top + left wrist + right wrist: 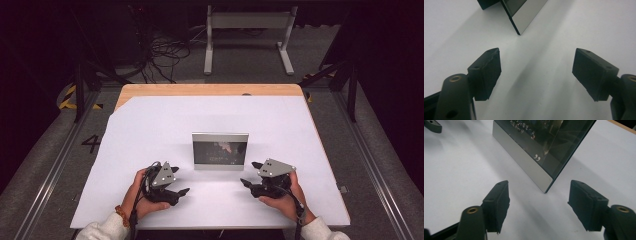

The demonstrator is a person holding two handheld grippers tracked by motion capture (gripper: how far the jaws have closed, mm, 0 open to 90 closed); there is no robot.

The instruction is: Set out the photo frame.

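Your two grippers flank a standing picture frame, both with jaws apart and empty.

The silver-edged rectangular picture frame [220,151] with dark glass stands upright near the middle of the white-covered worktop [150,130]. Your left gripper [183,191] rests near its left corner, your right gripper [248,173] near its right corner, neither touching it. In both gripper views the jaws stand wide with only bare worktop between them. The frame's glass carries pale writing, too small to read, and what looks like a reflection.
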